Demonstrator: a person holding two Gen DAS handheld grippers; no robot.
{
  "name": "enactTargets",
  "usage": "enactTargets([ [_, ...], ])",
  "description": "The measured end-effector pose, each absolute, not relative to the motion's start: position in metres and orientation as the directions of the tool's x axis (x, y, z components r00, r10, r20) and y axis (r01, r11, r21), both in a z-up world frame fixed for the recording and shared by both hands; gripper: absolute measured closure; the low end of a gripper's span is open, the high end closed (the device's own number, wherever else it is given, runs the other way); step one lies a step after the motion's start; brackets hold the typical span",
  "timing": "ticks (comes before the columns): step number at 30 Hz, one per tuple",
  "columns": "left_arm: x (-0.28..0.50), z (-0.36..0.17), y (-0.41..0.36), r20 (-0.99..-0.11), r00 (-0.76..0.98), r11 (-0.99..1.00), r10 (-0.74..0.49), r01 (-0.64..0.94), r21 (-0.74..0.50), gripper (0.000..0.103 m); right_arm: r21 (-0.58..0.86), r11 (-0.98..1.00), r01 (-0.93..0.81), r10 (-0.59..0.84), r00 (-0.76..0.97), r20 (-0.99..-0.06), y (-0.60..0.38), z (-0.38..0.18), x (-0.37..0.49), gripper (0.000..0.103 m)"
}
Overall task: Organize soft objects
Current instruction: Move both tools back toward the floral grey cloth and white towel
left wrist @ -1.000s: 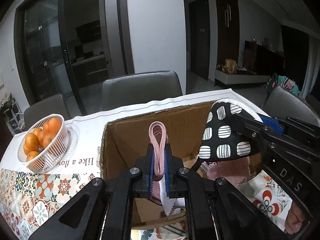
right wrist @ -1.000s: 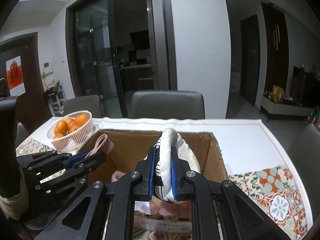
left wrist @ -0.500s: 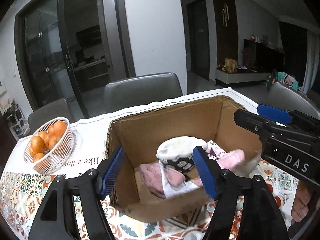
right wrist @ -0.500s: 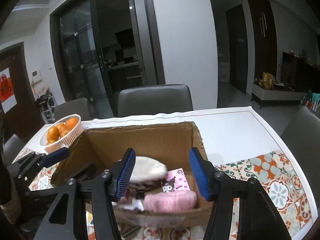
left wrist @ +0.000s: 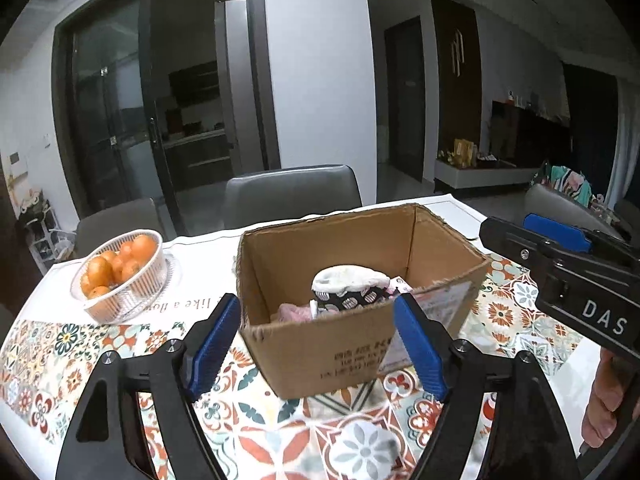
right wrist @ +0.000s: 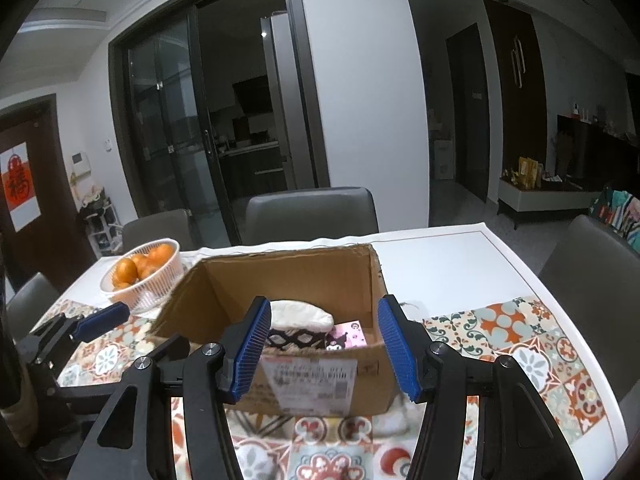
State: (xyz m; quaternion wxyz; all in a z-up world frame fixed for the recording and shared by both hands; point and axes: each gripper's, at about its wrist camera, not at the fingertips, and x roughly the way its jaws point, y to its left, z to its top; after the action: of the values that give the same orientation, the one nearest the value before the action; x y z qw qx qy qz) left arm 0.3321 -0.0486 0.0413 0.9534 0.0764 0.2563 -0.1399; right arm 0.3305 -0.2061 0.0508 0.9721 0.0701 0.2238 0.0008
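From the left wrist we see our left hand-held gripper point(left wrist: 318, 346) spread wide and empty in front of the cardboard box point(left wrist: 352, 332) on the worktop point(left wrist: 48, 352), while the soft things lie inside it (a black-and-white patterned cloth point(left wrist: 348, 288) on top, a pink one point(left wrist: 294, 312) beside it toward the basket of oranges point(left wrist: 120, 276)), which we judge is where they belong. From the right wrist, our right hand-held gripper point(right wrist: 322, 350) is likewise parted with nothing between its pads, and this view adds the box's printed label point(right wrist: 310, 378) and a pink cartoon card point(right wrist: 346, 336) beside the cloth, yet hides the pink piece.
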Motion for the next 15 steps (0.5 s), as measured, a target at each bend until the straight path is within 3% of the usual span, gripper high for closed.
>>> enactTargets([
  [15, 0.26, 0.039, -0.026, -0.512, 0.843, 0.968, -0.166, 0.238, 0.078, 0.022, 0.091, 0.996, 0.0, 0.038, 0.911, -0.41, -0.185, 0.057, 0.258, 0.041],
])
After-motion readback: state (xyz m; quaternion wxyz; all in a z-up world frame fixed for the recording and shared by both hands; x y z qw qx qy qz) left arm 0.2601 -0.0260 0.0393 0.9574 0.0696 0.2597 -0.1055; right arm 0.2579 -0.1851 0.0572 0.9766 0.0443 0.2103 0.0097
